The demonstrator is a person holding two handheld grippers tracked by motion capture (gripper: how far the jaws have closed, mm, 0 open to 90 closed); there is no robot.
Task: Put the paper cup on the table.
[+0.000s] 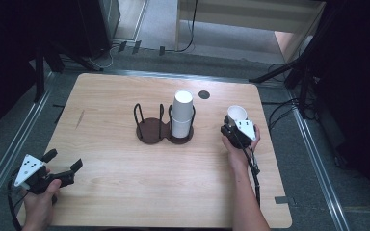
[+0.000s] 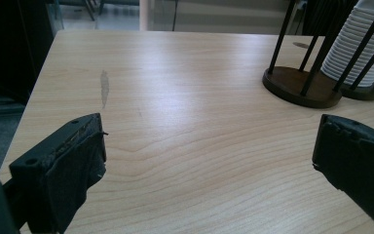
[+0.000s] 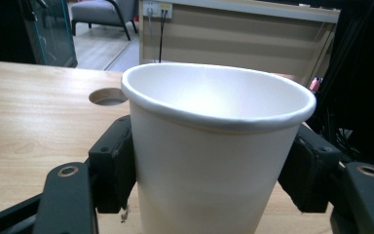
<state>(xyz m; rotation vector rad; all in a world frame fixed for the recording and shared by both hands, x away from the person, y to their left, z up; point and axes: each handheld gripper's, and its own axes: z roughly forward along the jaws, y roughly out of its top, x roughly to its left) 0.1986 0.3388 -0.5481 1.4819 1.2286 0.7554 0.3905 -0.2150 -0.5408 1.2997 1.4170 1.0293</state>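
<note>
White paper cup (image 3: 214, 156) upright between the right claw's (image 3: 214, 168) pinching pads.

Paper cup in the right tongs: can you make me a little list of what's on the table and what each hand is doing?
paper cup: white, upright, mouth up, between the two jaws of the right tongs, near the table's right edge
right tongs: pads sit against the cup's sides; whether they press, I cannot tell
left tongs: open, holding nothing, at the table's near left corner
cup holder: dark, two rings of wire; left ring vacant
cup stack: white cups, upside down, in the right ring
table: light wood
</note>
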